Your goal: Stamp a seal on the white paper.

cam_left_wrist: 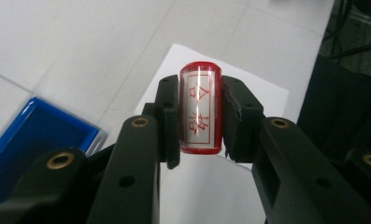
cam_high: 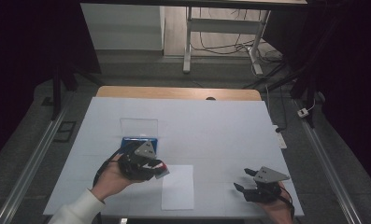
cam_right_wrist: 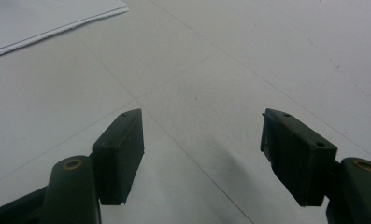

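Left tongs (cam_left_wrist: pixel 200 114) are clamped on a red stamp (cam_left_wrist: pixel 200 109), one black pad pressed to each of its long sides. The stamp stands on end between the pads, and its pale face, framed in red and carrying red characters, looks straight back along the jaws. In the high view the left tongs (cam_high: pixel 160 169) sit over the near-left part of the desk (cam_high: pixel 211 126), held by a hand (cam_high: pixel 109 179) in a white sleeve that comes in from the near edge, and the stamp (cam_high: pixel 159 165) shows as a bit of red at their tip.

Right under that tip lies a white sheet of paper (cam_high: pixel 178 186), close to the near edge of the desk and about midway along it; the stamp hangs above the sheet's far-left corner, and I cannot tell whether it touches. In the left gripper view the paper (cam_left_wrist: pixel 262 91) spreads out behind and below the stamp.

Just behind the left hand, toward the far edge, a blue tray (cam_high: pixel 141 141) rests on the desk, with a clear lid (cam_high: pixel 139 126) lying beyond it. The tray's blue rim (cam_left_wrist: pixel 57 121) shows at the left of the left gripper view.

Right tongs (cam_high: pixel 243 179) are near the desk's near-right corner, well apart from the paper, jaws spread wide with nothing between them. In their own view the right tongs (cam_right_wrist: pixel 202 140) look along bare desk, with a corner of the paper (cam_right_wrist: pixel 43 18) at the upper left.
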